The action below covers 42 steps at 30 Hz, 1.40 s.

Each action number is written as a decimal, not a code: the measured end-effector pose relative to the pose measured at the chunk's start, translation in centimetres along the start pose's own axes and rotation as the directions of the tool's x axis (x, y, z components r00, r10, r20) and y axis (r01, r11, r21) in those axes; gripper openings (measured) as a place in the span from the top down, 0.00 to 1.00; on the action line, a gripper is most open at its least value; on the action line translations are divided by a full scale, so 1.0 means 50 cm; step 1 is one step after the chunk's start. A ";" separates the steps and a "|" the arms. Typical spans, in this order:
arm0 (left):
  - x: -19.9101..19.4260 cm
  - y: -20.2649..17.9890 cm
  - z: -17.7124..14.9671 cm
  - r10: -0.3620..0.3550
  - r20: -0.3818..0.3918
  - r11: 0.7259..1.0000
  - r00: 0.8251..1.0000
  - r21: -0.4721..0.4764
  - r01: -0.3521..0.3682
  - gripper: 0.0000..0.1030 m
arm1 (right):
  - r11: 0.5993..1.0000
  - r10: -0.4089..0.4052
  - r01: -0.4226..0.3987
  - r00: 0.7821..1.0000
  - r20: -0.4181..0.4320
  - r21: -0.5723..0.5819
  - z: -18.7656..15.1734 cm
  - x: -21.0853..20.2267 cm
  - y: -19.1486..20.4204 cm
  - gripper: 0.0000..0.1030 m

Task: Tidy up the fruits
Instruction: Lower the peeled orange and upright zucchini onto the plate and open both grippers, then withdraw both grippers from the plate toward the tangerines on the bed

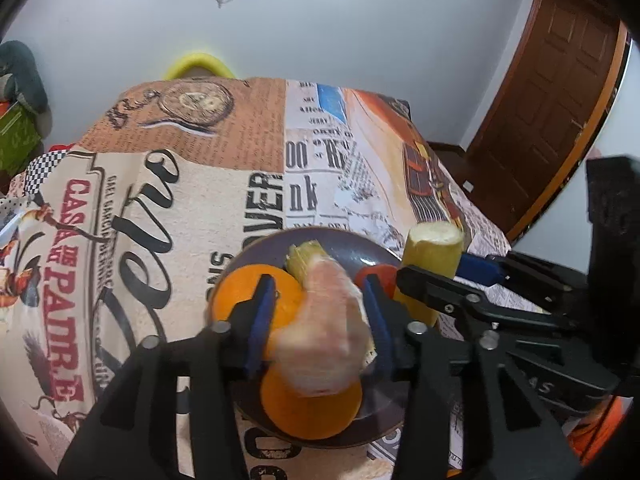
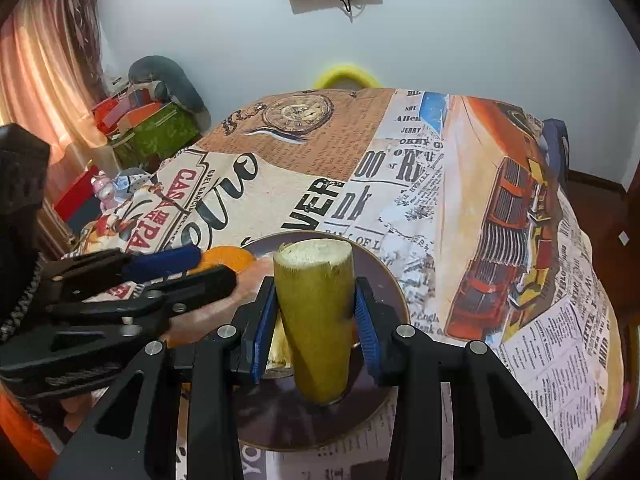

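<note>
A dark plate (image 1: 348, 240) on the printed tablecloth carries two oranges (image 1: 240, 296) (image 1: 308, 412) and a red fruit (image 1: 378, 276). A pale pink piece with a yellowish stalk end (image 1: 324, 332) shows blurred between the blue pads of my left gripper (image 1: 320, 284), lying over the oranges; the jaws stand apart and do not clamp it. My right gripper (image 2: 315, 286) is shut on a yellow-green cut piece (image 2: 316, 312), held upright above the plate (image 2: 376, 272). From the right wrist, the left gripper (image 2: 216, 267) shows by an orange (image 2: 230, 258).
The tablecloth (image 2: 400, 184) covers the whole table and drops off at the right edge. A yellow chair back (image 2: 346, 74) stands beyond the far edge. Boxes and clutter (image 2: 156, 128) sit at the left, a brown door (image 1: 560, 100) at the right.
</note>
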<state>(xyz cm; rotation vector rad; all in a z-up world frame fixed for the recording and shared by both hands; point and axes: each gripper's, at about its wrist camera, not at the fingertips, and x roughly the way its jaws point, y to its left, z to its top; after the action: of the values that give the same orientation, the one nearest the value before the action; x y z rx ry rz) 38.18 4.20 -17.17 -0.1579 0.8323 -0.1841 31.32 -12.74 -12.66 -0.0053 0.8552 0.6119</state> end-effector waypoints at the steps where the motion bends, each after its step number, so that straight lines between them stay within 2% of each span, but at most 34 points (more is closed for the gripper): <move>1: -0.006 0.004 0.002 0.005 0.007 1.000 1.000 -0.004 -0.005 0.52 | 1.000 0.004 -0.004 1.000 -0.002 0.002 0.001 0.002 0.000 0.66; 4: -0.015 0.014 0.005 0.029 0.015 1.000 0.999 -0.009 -0.029 0.51 | 1.000 0.002 -0.002 1.000 -0.016 0.008 0.001 0.012 0.001 0.66; 8: -0.025 0.023 0.001 0.048 0.023 0.999 0.999 -0.011 -0.048 0.51 | 0.999 0.040 -0.038 0.997 -0.062 0.029 -0.010 0.029 0.000 0.66; 13: -0.033 0.022 -0.002 0.057 0.027 0.998 0.998 0.000 -0.057 0.51 | 1.000 0.023 -0.022 0.998 -0.061 0.014 -0.020 0.016 0.008 0.66; 23: -0.106 -0.006 -0.015 0.078 0.065 0.996 0.995 0.028 -0.080 0.51 | 1.000 -0.029 0.029 0.999 0.015 -0.007 -0.020 -0.073 0.024 0.65; 26: -0.138 -0.014 -0.021 0.085 0.083 0.996 0.993 0.033 -0.088 0.51 | 0.999 -0.039 0.040 0.998 0.052 -0.003 -0.025 -0.115 0.033 0.57; 31: -0.203 -0.029 -0.035 0.100 0.120 0.994 0.988 0.035 -0.105 0.49 | 0.997 -0.068 0.071 0.992 0.103 -0.025 -0.034 -0.179 0.061 0.55; 35: -0.260 -0.042 -0.054 0.111 0.149 0.992 0.983 0.040 -0.118 0.45 | 0.994 -0.094 0.102 0.986 0.135 -0.050 -0.050 -0.224 0.087 0.48; 39: -0.304 -0.050 -0.080 0.122 0.165 0.991 0.979 0.040 -0.131 0.41 | 0.991 -0.107 0.118 0.984 0.141 -0.068 -0.071 -0.254 0.108 0.46; 42: -0.324 -0.051 -0.098 0.125 0.165 0.991 0.978 0.037 -0.132 0.36 | 0.988 -0.118 0.130 0.983 0.142 -0.079 -0.089 -0.272 0.123 0.39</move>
<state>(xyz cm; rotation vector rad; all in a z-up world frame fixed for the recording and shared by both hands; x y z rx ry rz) 23.57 5.01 -8.25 -0.0728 0.6727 -0.0683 18.32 -15.53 -4.58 -0.0943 0.6891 0.5261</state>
